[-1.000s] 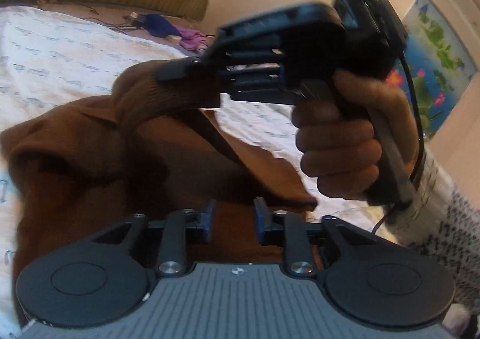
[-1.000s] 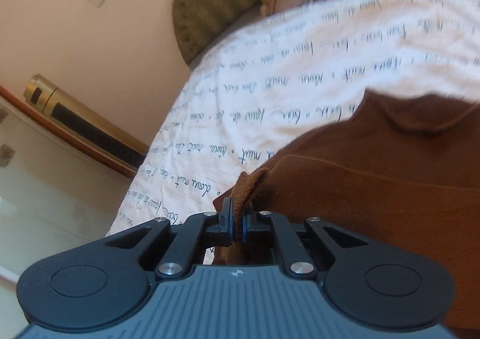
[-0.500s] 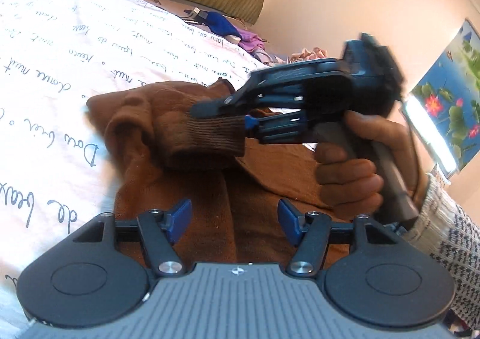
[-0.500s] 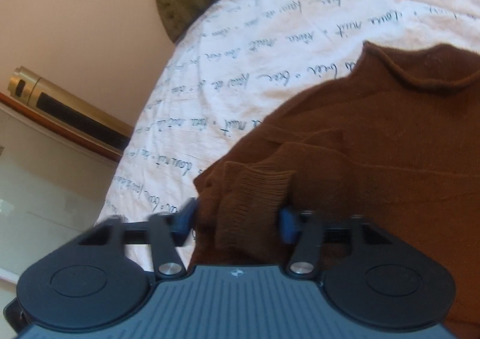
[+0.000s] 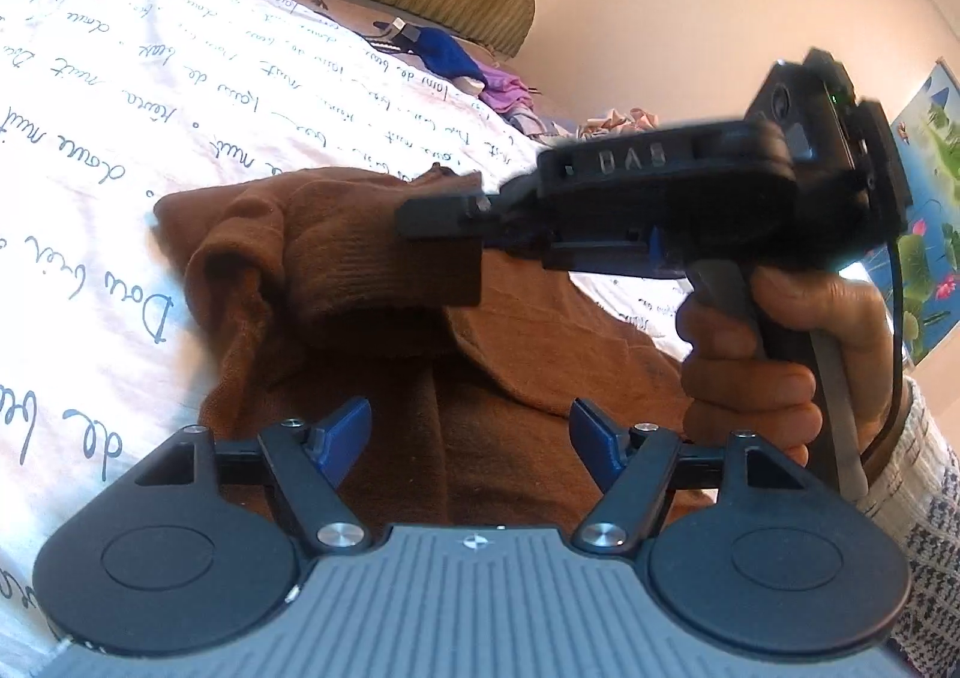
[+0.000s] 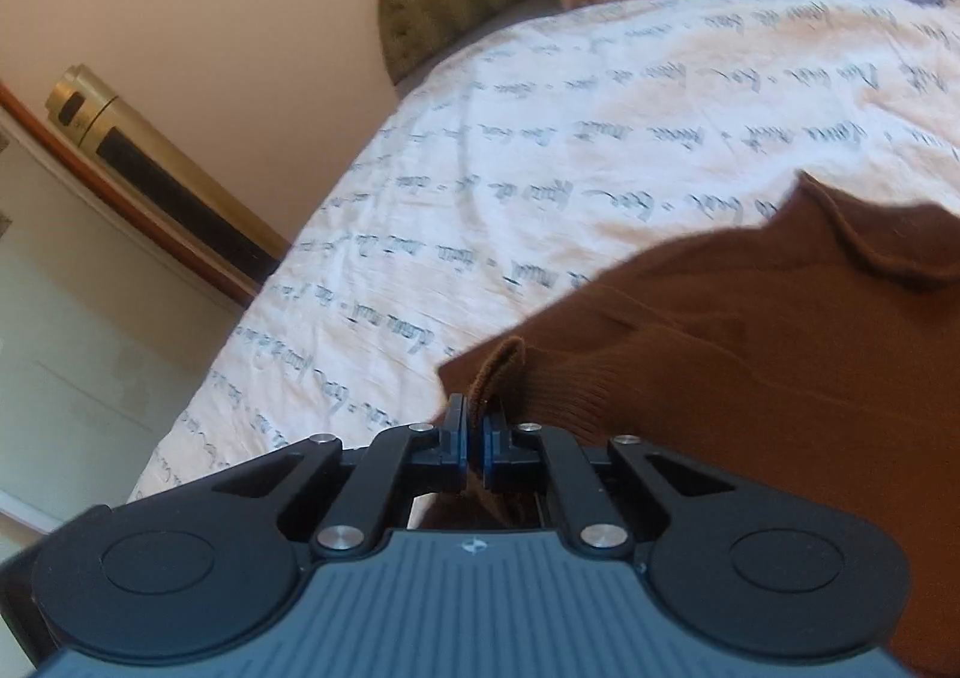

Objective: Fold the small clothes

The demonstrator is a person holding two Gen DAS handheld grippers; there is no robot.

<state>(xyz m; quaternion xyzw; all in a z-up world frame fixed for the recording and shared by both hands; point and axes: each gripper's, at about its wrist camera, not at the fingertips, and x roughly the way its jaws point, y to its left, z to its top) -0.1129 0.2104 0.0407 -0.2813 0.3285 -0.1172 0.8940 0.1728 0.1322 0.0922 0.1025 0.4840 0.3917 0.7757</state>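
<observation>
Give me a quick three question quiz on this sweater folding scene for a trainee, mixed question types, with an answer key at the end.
1. True or false: the left gripper is clamped on the brown sweater.
2. Multiple choice: what does the right gripper hold? A) the bedsheet B) the sweater's ribbed cuff C) nothing
3. Fill in: the sweater lies on a white bedsheet printed with ____.

Key:
1. False; its jaws stand wide apart above the sweater.
2. B; the jaws are shut on the ribbed cuff.
3. Handwritten-style script.
</observation>
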